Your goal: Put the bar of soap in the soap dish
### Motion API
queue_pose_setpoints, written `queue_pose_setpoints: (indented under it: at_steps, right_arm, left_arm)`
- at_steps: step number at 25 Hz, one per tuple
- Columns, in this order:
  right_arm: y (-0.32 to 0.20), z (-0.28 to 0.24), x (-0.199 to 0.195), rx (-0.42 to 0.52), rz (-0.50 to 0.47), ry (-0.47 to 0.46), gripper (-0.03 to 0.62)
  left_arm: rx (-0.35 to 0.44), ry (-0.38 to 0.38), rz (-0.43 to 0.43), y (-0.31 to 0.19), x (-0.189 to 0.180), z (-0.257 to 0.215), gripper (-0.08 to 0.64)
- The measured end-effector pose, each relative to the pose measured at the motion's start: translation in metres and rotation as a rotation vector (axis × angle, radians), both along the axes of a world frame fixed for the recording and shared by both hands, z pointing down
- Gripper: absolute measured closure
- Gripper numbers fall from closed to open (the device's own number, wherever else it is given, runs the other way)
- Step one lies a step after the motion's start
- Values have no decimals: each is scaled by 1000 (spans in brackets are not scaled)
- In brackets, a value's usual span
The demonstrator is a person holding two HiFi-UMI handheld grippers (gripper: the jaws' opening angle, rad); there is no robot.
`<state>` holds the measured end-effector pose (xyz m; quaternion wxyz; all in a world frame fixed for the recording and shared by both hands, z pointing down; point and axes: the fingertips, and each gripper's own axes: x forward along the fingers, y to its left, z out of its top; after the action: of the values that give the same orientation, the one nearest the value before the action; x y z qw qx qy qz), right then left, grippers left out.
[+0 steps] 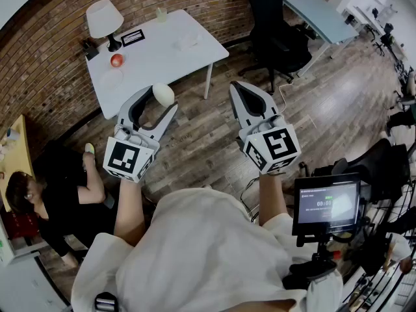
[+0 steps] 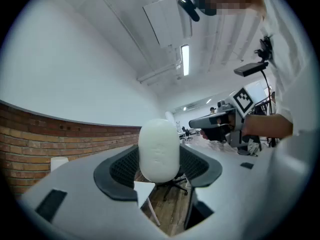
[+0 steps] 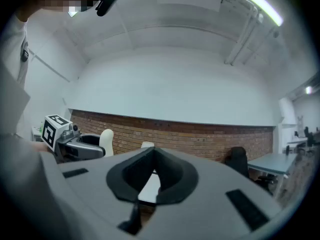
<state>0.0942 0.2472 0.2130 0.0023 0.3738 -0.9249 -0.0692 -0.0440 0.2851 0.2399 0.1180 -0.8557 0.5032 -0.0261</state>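
Note:
A white oval bar of soap [image 1: 162,94] stands upright between the jaws of my left gripper [image 1: 164,99], which is shut on it with the jaws wide apart. The left gripper view shows the soap [image 2: 159,144] filling the gap between the black pads. My right gripper [image 1: 236,87] is shut with nothing in it; its tips [image 3: 153,151] meet. Both are held level over the wooden floor, short of the white table [image 1: 195,60]. On the table lies a small clear dish-like thing [image 1: 186,41]; I cannot tell whether it is the soap dish.
The table also bears a white lamp [image 1: 104,18], a red apple [image 1: 116,60], a framed card [image 1: 132,37], a pale cup [image 1: 160,15] and a round plate [image 1: 112,80]. A black office chair [image 1: 276,34] stands to its right. A person [image 1: 55,200] sits at lower left.

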Motion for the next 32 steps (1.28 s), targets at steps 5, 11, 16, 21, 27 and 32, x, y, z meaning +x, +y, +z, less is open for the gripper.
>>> queue_pose_setpoints:
  at_steps: [5,11,16,21,27,32]
  right_arm:
    - [-7,2,1,-12,-19,-13,589]
    - [-21,8,6,-32,-25,-9,589]
    - [-29,15,14,-42,-37,-4,589]
    - [-35,17,22,-49,-59,-1,589]
    - [-36,25,34,-60,-75,8,589]
    - [-33,29,46,-63,-80,-4,589]
  left_arm:
    - [-11,8,-4,-6,3,3,299]
    - [-23,5,-12,-17,9,7,299]
    - [-32,-1,-27,-24,17,13,299]
    - [-34,3,-48,-28,28,13,299]
    - [-46,2,-78,-26,41,21,299]
    - [-63,2,-68,-25,55,28,299]
